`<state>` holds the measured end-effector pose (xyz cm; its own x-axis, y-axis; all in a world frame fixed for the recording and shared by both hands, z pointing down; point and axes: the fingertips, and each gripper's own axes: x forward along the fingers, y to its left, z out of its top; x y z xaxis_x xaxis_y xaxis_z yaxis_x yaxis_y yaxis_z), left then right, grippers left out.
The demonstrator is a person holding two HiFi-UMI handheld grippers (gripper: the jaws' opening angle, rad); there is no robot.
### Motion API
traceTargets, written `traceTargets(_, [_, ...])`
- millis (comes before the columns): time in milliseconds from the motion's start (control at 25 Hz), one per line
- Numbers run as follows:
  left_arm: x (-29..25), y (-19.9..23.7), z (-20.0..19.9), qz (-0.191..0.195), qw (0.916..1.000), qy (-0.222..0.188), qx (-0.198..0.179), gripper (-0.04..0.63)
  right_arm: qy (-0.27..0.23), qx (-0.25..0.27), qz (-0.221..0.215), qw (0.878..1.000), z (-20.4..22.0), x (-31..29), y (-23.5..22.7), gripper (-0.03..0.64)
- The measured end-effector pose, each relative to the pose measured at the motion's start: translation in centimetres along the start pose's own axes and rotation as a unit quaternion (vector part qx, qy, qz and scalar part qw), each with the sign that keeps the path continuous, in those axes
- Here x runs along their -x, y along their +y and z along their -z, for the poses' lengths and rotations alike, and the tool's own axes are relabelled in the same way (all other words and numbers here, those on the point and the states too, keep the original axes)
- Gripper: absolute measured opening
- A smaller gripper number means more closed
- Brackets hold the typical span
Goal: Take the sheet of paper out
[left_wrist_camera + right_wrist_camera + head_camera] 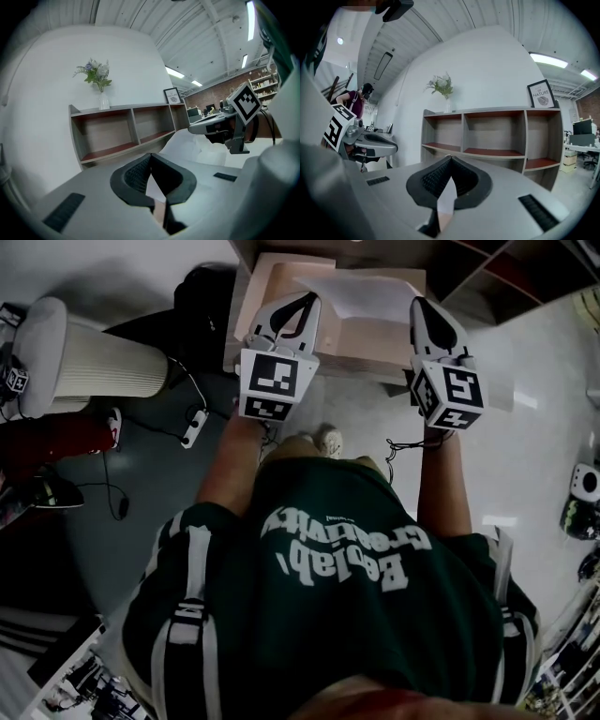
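Note:
The white sheet of paper [361, 292] hangs stretched between my two grippers, above a pale beige box-like surface [281, 282]. My left gripper [310, 298] is shut on the sheet's left edge and my right gripper [416, 303] on its right edge. In the left gripper view the jaws [150, 155] pinch a white sliver, and the sheet [197, 146] runs on to the right gripper [220, 127]. In the right gripper view the jaws [450, 158] are closed on a strip of paper [446, 199], with the left gripper [370, 141] off to the left.
An open shelf unit [487, 136] stands against the white wall ahead, with a vase of flowers [443, 89] and a framed picture [541, 93] on top. A white ribbed cylinder [103, 362] and cables [192, 423] are at the left on the floor. A person [356, 101] stands far off.

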<state>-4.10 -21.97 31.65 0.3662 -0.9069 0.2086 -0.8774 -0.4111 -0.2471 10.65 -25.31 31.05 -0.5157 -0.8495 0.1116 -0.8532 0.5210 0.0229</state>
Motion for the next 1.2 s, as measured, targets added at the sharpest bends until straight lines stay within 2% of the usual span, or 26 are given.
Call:
traceTargets(360, [0.6,1.6,-1.6,0.004,0.9988,-0.045,0.021,0.018,-0.018,0.011,0.024,1.0,-2.1,0.1,1.8,0.032])
traceTargets(560, [1.7,2.4,-1.3,0.022,0.9981,-0.052,0.024,0.018,-0.01,0.016,0.039,0.999,-2.2,0.2,3.1,0.032])
traceTargets(800, [2.8,4.6,-0.6,0.019,0.9981,-0.047,0.035,0.018,-0.01,0.019,0.051,0.998,-2.8,0.0,4.7,0.034])
traceTargets(880, [3.1,5.1,-0.3,0.017,0.9984,-0.045,0.031,0.018,-0.007,0.016,0.058,0.998,-2.5,0.2,5.0,0.034])
traceTargets(1000, [3.8,5.2,-0.3,0.013,0.9988,-0.047,0.002,0.018,-0.007,0.015,0.066,0.998,-2.3,0.4,5.7,0.032])
traceTargets(1200, [4.7,5.0,-0.8,0.023,0.9983,-0.052,0.006,0.019,-0.009,0.012,0.07,0.997,-2.3,1.1,6.5,0.032])
